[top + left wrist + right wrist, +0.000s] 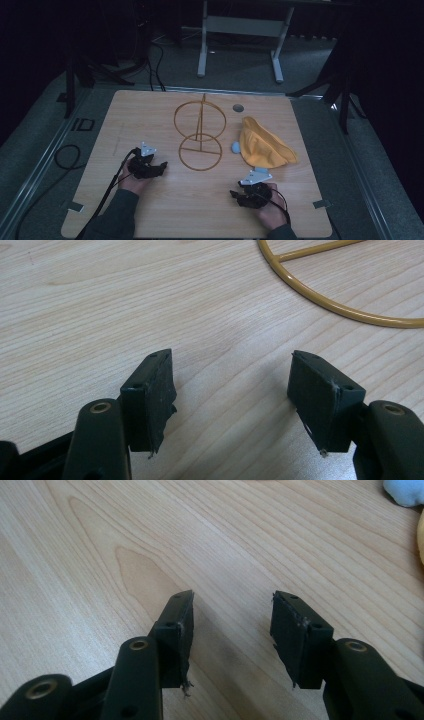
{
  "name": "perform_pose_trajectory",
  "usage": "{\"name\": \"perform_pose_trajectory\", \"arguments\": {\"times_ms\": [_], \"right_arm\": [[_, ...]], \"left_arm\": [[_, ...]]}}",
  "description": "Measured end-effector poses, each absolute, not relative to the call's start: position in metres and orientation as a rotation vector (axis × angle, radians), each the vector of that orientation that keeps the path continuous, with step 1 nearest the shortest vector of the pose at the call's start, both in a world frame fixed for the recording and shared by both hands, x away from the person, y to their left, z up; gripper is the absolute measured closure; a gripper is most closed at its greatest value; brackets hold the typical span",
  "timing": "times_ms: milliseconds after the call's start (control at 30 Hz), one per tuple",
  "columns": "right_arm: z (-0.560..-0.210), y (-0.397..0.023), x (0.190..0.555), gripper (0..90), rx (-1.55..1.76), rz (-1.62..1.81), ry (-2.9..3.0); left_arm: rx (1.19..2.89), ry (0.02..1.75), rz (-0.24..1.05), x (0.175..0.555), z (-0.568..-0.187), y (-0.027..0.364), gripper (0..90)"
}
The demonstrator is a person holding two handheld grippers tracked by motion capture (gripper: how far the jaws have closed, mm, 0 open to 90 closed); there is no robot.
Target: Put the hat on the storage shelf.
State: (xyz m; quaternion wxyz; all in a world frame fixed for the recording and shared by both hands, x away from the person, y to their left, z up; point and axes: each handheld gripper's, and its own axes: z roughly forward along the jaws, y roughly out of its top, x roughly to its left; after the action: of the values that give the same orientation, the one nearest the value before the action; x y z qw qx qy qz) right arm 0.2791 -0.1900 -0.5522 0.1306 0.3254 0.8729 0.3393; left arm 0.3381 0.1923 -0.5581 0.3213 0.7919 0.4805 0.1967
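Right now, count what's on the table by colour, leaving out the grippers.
Gold: 1, the wire stand
Yellow: 1, the cloth
Blue: 1, the small piece beside the cloth
Total: 3

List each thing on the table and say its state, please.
Wire stand: upright, nothing hung on it.
Yellow hat: crumpled, lying flat beside the stand.
Left gripper: open, nothing between the pads.
Right gripper: open, nothing between the pads.
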Motion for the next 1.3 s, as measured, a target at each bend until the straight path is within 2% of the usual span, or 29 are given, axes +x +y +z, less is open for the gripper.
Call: {"name": "perform_pose_trajectory", "arguments": {"times_ms": [700,833,1300], "right_arm": [[-0.554,-0.191,0.277,52.6,0.947,1.004,2.516],[-0.553,-0.192,0.277,60.4,0.965,1.003,2.519],[-0.538,-0.208,0.273,60.6,0.892,0.918,2.532]], "left_arm": [[2.084,1.260,0.517,0.338,-0.558,0.192,35.6],[2.084,1.259,0.516,0.338,-0.558,0.192,35.6],[2.083,1.259,0.516,0.338,-0.558,0.192,35.6]]}}
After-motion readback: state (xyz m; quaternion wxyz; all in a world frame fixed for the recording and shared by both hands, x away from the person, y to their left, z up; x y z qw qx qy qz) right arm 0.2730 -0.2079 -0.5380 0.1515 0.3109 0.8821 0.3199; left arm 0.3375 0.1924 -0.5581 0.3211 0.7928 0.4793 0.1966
